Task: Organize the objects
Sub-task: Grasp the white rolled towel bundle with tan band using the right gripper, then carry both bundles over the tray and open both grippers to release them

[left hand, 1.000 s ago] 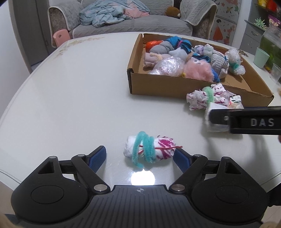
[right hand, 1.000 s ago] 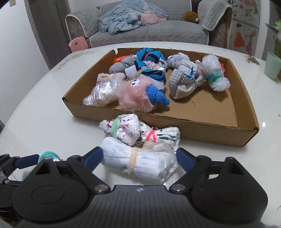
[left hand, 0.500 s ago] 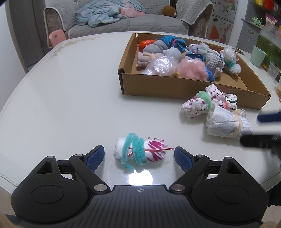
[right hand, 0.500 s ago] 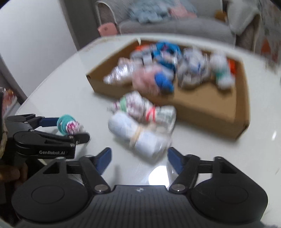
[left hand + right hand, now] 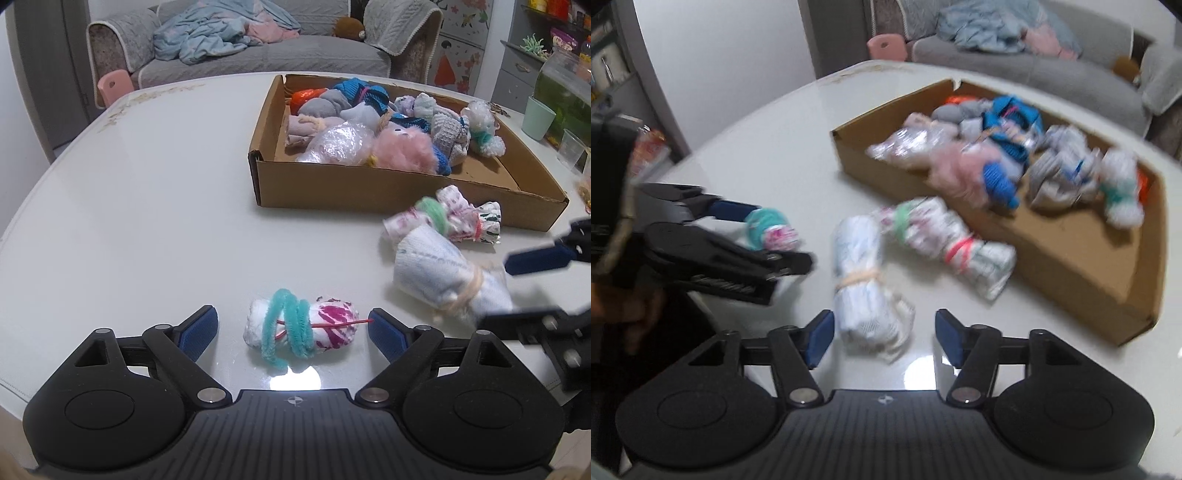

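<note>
Sock rolls were being picked up for the cardboard box (image 5: 369, 192): your left tool (image 5: 291, 330) stood open around the pink-and-teal roll (image 5: 301, 328) on the desk (image 5: 147, 203), your right tool (image 5: 882, 338) was closing around the white roll (image 5: 864, 280), not yet pinching, so next you needed firm squeezes.

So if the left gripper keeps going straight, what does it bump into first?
Probably the small sock roll with the teal tie, lying on the table between the open left gripper fingers, with nothing in front of it.

Table (image 5: 140, 206) left of cardboard box (image 5: 369, 192) bare — bundles (image 5: 443, 218) crowd box's near wall.
</note>
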